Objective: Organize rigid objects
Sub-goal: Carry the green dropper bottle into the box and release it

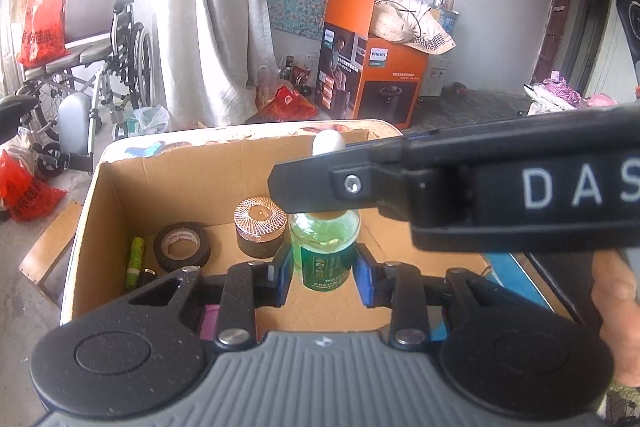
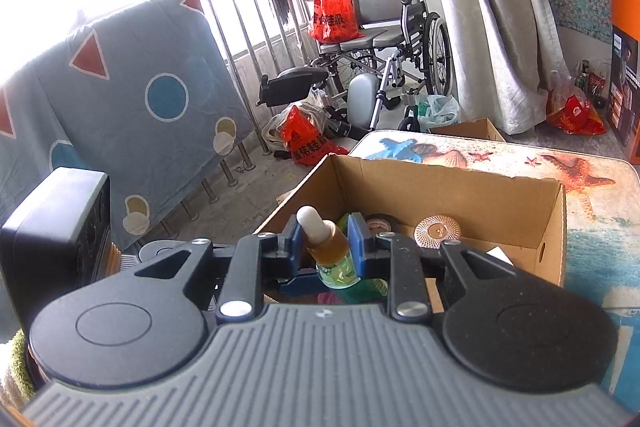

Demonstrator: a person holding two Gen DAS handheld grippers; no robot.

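A green glass bottle [image 1: 326,251] with a white dropper cap [image 1: 328,143] stands in an open cardboard box [image 1: 120,211]. My left gripper [image 1: 324,277] is open, its blue pads on either side of the bottle's lower body with gaps. My right gripper [image 2: 324,241] holds the bottle's amber neck [image 2: 326,241] below the white cap [image 2: 310,219]; it crosses the left wrist view as a black body [image 1: 500,187]. In the box also lie a black tape roll [image 1: 182,245], a jar with a rose-gold lid [image 1: 260,213] and a small green tube [image 1: 136,263].
The box [image 2: 552,227] sits on a table with a seashell-print top [image 2: 592,187]. A wheelchair [image 1: 92,39] and red bags [image 1: 24,191] stand at the left, an orange Philips carton [image 1: 376,75] behind. A black device [image 2: 56,227] is at the right gripper's left.
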